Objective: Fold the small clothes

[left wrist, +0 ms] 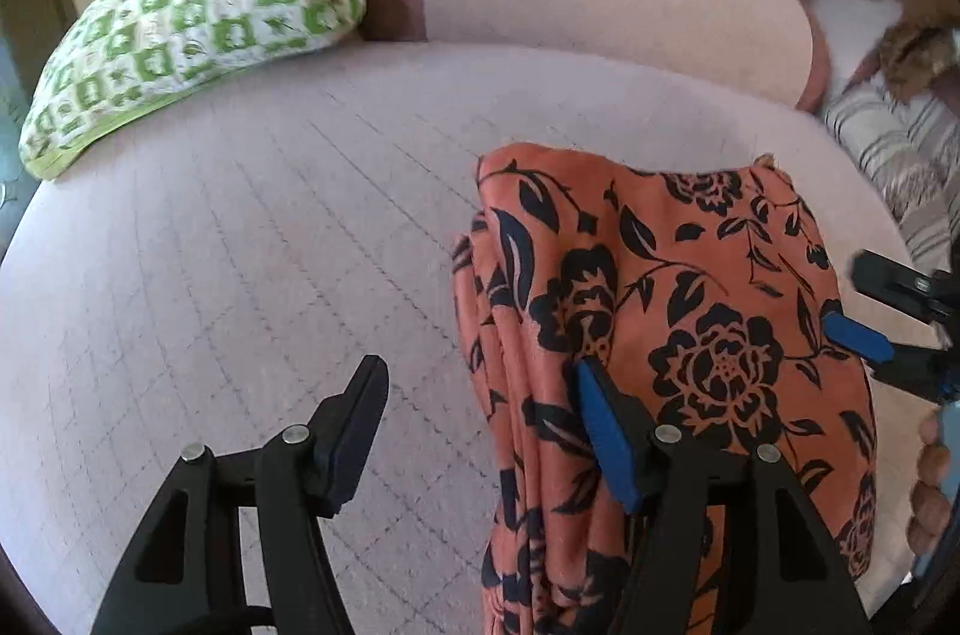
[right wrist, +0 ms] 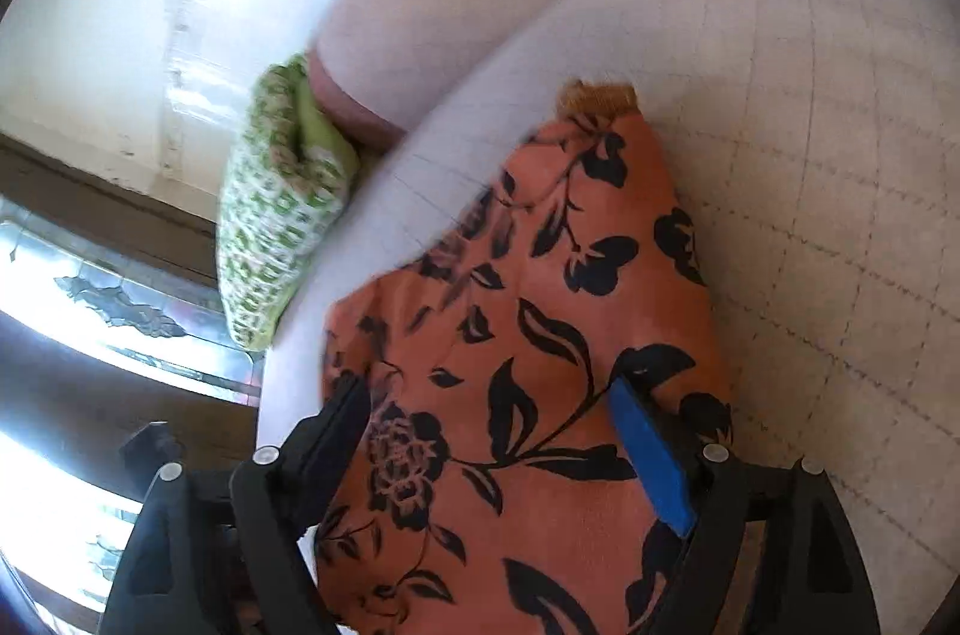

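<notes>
Orange flowered cloth (left wrist: 660,335) lies bunched on the bed (left wrist: 240,275), well apart from the green pillow (left wrist: 198,11), on the side away from it.

Left gripper (left wrist: 480,407): fingers spread wide, holding nothing; blue finger (left wrist: 606,431) over the cloth's edge, black one over bare bed.

Right gripper (right wrist: 498,431): fingers apart, cloth between them, not pinched.

Risks, as judged:
- Left closes here: likely catches only the loose fold at the edge, or sheet with it.
- Right closes on several layers, so the bundle lifts whole instead of opening.
- Thin cloth may slip out.
</notes>
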Demonstrator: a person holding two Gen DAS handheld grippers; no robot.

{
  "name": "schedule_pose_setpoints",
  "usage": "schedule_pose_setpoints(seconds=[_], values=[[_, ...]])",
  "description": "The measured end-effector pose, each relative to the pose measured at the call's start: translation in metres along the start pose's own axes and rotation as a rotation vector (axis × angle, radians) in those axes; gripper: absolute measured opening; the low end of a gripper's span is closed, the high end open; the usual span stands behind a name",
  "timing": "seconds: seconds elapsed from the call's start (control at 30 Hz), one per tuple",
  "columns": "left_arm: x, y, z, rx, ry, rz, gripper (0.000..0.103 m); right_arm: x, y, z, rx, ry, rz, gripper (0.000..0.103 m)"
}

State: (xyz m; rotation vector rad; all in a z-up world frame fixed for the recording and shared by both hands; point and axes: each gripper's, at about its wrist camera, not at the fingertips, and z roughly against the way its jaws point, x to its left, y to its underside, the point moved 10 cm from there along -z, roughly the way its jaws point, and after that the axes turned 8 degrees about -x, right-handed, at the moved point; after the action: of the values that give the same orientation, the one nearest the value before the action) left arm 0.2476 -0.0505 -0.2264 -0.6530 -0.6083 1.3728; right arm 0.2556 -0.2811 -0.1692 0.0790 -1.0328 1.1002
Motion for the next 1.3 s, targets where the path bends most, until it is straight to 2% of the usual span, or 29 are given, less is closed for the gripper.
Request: schedule_pose_setpoints(seconds=[0.17, 0.23, 0.27, 0.37, 0.4, 0.47, 0.57, 0.7, 0.93, 1.07, 1.17, 1.3], values=[[-0.002, 0.002, 0.027, -0.026, 0.012, -0.002, 0.065, 0.044, 0.020, 0.048, -0.047, -0.055, 0.120, 0.085], [0.000, 0.008, 0.046, -0.050, 0.025, 0.017, 0.066, 0.050, 0.038, 0.050, -0.032, -0.067, 0.126, 0.086], [-0.002, 0.010, 0.052, -0.056, 0.027, 0.026, 0.071, 0.047, 0.045, 0.046, -0.013, -0.058, 0.128, 0.086], [-0.002, 0.041, 0.026, 0.040, -0.017, -0.027, 0.075, 0.011, 0.070, 0.019, 0.084, 0.004, 0.083, 0.086], [-0.002, 0.054, 0.016, 0.078, -0.011, -0.036, 0.075, 0.014, 0.069, 0.017, 0.075, -0.004, 0.081, 0.086], [0.001, 0.049, 0.028, 0.042, 0.004, 0.000, 0.075, 0.025, 0.064, 0.029, 0.070, -0.001, 0.072, 0.086], [0.002, 0.034, 0.060, -0.012, -0.004, -0.003, 0.075, 0.051, 0.060, 0.070, 0.001, -0.008, 0.180, 0.086], [0.001, 0.038, 0.102, -0.071, -0.006, 0.000, 0.075, 0.057, 0.079, 0.115, -0.075, 0.032, 0.229, 0.086], [0.003, 0.072, 0.139, -0.069, -0.037, -0.026, 0.077, 0.045, 0.148, 0.126, -0.014, 0.055, 0.206, 0.086], [0.007, 0.075, 0.159, -0.090, -0.057, -0.020, 0.077, 0.043, 0.167, 0.129, -0.011, 0.075, 0.199, 0.086], [0.008, 0.074, 0.173, -0.113, -0.079, -0.027, 0.080, 0.053, 0.170, 0.141, -0.040, 0.126, 0.273, 0.086], [0.006, 0.072, 0.192, -0.139, -0.082, -0.028, 0.082, 0.067, 0.166, 0.152, -0.089, 0.284, 0.441, 0.088]])
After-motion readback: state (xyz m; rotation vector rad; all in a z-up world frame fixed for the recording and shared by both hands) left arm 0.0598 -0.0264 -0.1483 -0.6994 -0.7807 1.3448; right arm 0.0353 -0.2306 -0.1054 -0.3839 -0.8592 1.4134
